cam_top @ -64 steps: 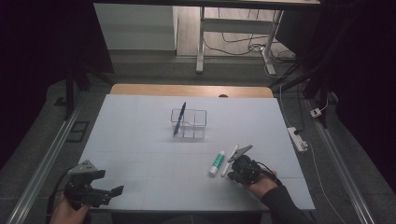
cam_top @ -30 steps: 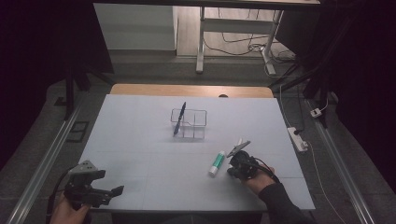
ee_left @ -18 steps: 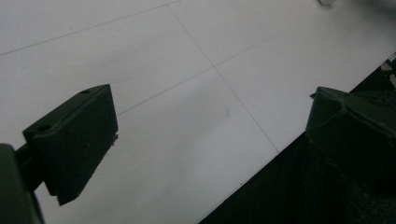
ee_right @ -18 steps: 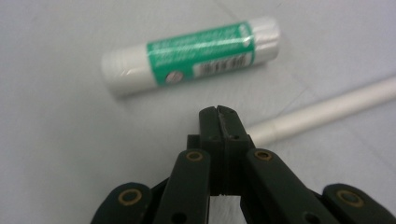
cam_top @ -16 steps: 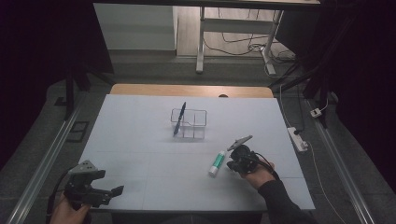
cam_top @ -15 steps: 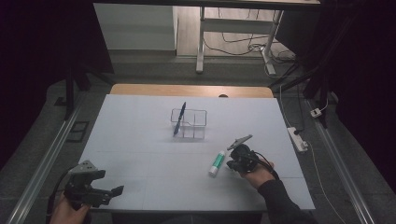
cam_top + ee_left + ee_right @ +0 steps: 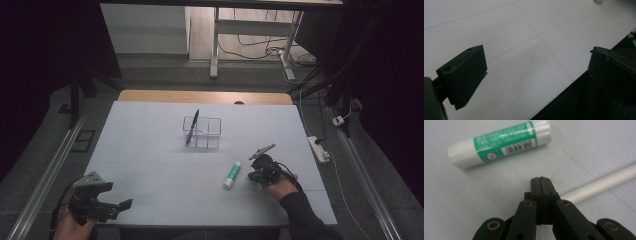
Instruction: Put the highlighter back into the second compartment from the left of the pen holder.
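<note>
Glue stick (image 7: 499,143): smooth white plastic cylinder, green printed label with barcode, lying flat on the matte white table (image 7: 165,150), near the right edge, just left of the right gripper (image 7: 541,180). Right gripper black, hinged, brass rivets; jaws pressed together, holding nothing. A thin white rod (image 7: 599,183) lies behind the tips. Left gripper (image 7: 125,204) at the near left corner, blocky black jaws wide apart, empty. Clear box (image 7: 205,133) mid-table, dark pen (image 7: 192,127) leaning in it

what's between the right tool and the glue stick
Nothing visible. In the right gripper view the right tool, its jaws shut together, points at the glue stick across a bare strip of white table. A white rod runs off to one side behind the jaws, not across that path.
</note>
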